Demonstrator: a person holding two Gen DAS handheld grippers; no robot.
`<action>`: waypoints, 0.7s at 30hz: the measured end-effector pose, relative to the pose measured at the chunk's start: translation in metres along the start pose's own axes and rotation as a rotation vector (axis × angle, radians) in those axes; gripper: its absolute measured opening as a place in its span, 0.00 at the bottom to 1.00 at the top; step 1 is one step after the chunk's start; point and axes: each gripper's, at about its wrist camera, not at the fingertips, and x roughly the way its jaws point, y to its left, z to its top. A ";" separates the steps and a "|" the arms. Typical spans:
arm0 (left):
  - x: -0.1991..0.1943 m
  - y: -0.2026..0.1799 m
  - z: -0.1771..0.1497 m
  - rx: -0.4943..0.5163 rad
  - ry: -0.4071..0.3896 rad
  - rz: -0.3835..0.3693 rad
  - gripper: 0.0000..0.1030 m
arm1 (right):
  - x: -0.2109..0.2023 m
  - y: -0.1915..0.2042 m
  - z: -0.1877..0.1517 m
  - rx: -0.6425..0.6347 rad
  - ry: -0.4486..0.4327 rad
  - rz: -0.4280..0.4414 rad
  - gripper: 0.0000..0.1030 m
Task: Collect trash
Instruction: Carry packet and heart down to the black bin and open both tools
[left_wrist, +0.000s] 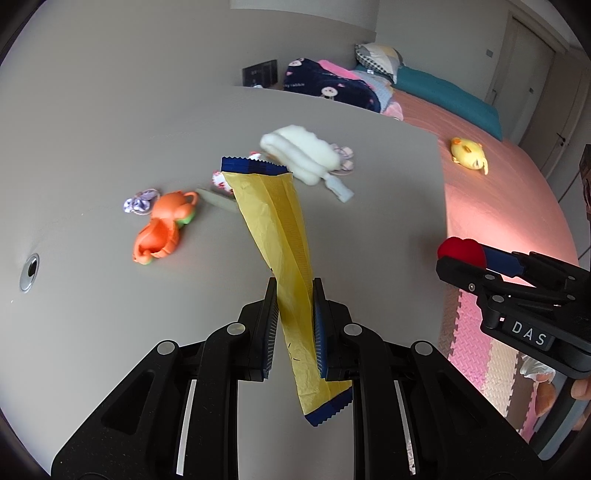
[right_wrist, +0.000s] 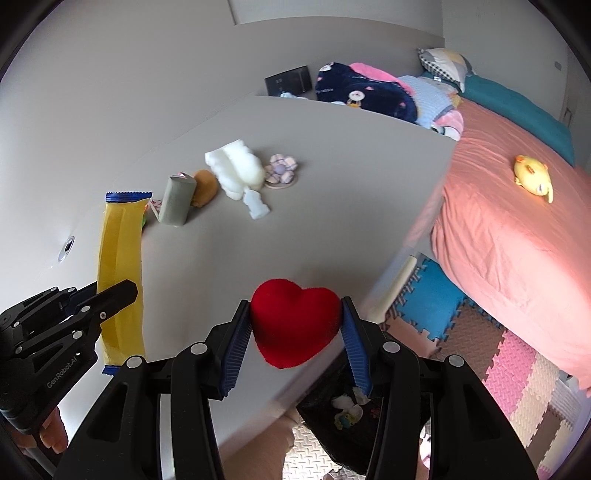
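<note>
My left gripper is shut on a long yellow wrapper with blue crimped ends, held above the grey table. The same wrapper and left gripper show at the left of the right wrist view. My right gripper is shut on a red heart-shaped box, pads pressing both its sides, near the table's right edge. It appears at the right of the left wrist view as the red heart. Under the right gripper, a dark bin on the floor holds a few scraps.
On the table lie an orange crab toy, a white fluffy wad, a flower-shaped piece, a grey-green cylinder and a brown lump. To the right is a pink bed with a yellow plush. Foam mats cover the floor.
</note>
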 end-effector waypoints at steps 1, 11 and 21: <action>-0.001 -0.005 0.000 0.007 0.000 -0.005 0.16 | -0.003 -0.004 -0.003 0.005 -0.002 -0.003 0.48; -0.004 -0.051 -0.007 0.075 0.002 -0.052 0.16 | -0.028 -0.037 -0.024 0.044 -0.018 -0.045 0.48; -0.001 -0.100 -0.012 0.161 0.016 -0.108 0.16 | -0.051 -0.075 -0.045 0.110 -0.039 -0.092 0.48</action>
